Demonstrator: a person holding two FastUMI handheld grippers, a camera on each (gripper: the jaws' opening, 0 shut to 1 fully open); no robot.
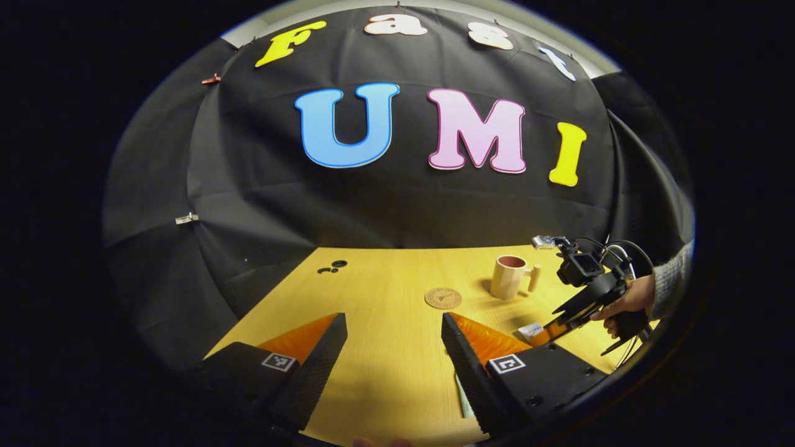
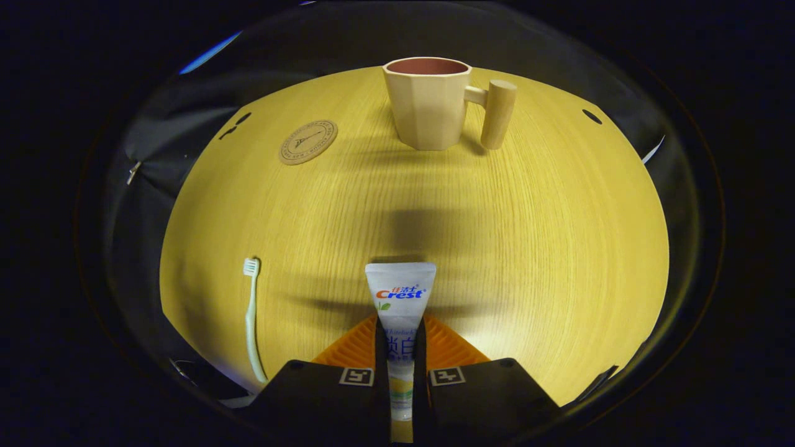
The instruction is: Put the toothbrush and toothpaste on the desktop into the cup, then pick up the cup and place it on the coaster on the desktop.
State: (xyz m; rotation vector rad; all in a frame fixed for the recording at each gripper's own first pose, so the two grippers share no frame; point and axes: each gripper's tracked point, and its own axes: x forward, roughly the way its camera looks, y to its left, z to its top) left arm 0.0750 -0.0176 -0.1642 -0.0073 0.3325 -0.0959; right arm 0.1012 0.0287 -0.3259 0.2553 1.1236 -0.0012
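Observation:
In the right gripper view my right gripper (image 2: pixel 400 347) is shut on a white toothpaste tube (image 2: pixel 400 292), whose flat end points ahead and casts a shadow on the wooden desktop (image 2: pixel 546 248). A beige cup (image 2: pixel 428 105) with a wooden handle stands upright far ahead. The round cork coaster (image 2: pixel 307 141) lies to its left. A pale green toothbrush (image 2: pixel 251 323) lies flat at the left, near the desk edge. In the left gripper view my left gripper (image 1: pixel 391 338) is open above the desk, and the cup (image 1: pixel 509 276), the coaster (image 1: pixel 443 298) and the right gripper (image 1: pixel 559 326) with the tube (image 1: pixel 531 330) are farther right.
A person's hand (image 1: pixel 627 298) in a grey sleeve holds the right gripper at the desk's right side. Dark holes (image 1: pixel 332 268) mark the desk's far left corner. Black cloth walls close in the desk at the back and sides.

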